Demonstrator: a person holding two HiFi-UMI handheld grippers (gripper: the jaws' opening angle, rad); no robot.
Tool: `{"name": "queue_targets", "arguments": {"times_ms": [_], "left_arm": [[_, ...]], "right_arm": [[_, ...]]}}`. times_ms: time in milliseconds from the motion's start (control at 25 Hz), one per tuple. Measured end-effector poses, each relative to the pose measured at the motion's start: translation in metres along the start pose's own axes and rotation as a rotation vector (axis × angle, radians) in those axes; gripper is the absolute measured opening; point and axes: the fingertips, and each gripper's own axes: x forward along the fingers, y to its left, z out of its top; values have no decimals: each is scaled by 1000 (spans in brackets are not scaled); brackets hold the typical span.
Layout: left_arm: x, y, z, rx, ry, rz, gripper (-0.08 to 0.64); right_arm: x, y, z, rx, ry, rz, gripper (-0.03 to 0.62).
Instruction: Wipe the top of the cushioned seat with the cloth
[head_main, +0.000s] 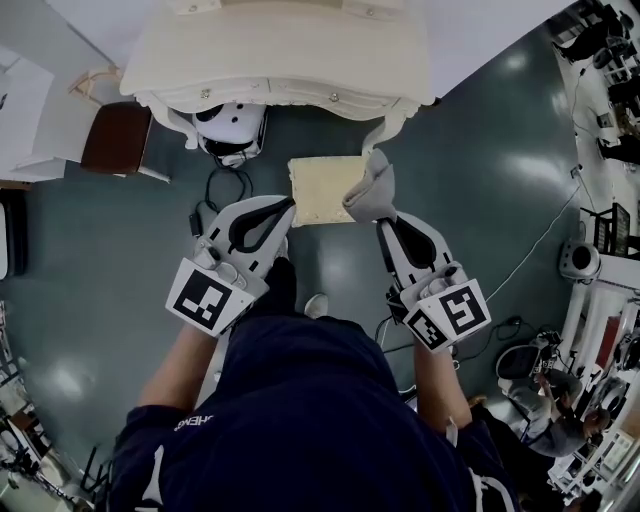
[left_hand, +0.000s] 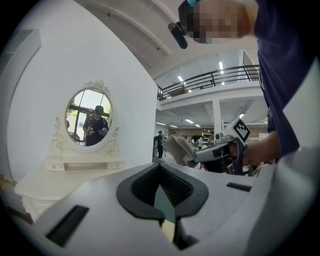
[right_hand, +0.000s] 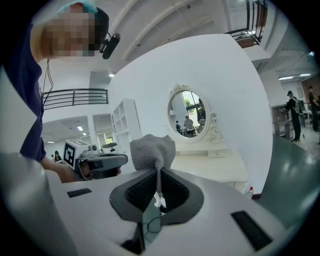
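The cream cushioned seat (head_main: 322, 190) stands on the dark floor in front of the dressing table. A grey cloth (head_main: 372, 188) hangs bunched over the seat's right edge, and my right gripper (head_main: 380, 215) is shut on it. In the right gripper view the cloth (right_hand: 152, 149) bulges up out of the right gripper (right_hand: 159, 175). My left gripper (head_main: 288, 205) is at the seat's left edge, its jaws shut with nothing in them. The left gripper view shows the left gripper (left_hand: 160, 167) raised, with the cloth (left_hand: 179, 149) and the right gripper (left_hand: 220, 150) to its right.
A white dressing table (head_main: 280, 50) with an oval mirror (right_hand: 189, 119) stands just beyond the seat. A white rounded device (head_main: 230, 125) and cables (head_main: 215, 190) lie under it. A brown chair (head_main: 118, 135) is at the left. Equipment and a seated person (head_main: 560, 420) are at the right.
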Motion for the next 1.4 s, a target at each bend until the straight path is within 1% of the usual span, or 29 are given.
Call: {"name": "queue_targets", "arguments": {"times_ms": [440,720,1000,1160,1280,1400], "left_arm": [[24,92,-12,-36,31,-36,8],[36,131,-31,-71,62,-53,8],[46,150,-56,-83,100,-53,8],[52,153,-75,-104,118,-37,8],[58,155,-93,-121,140,-17,8],[66,154,-119,-132,173,8,8]], "right_arm": [[87,-21,3,24,72,-50,37],[131,-29,-5,23,113,-59,37],[159,-43,-30,38,151,-53,37],[174,-49,-50,22,179,-32,37],[188,-58,-71,12,202,-7,37],[202,-72,-103,14,240,27,37]]}}
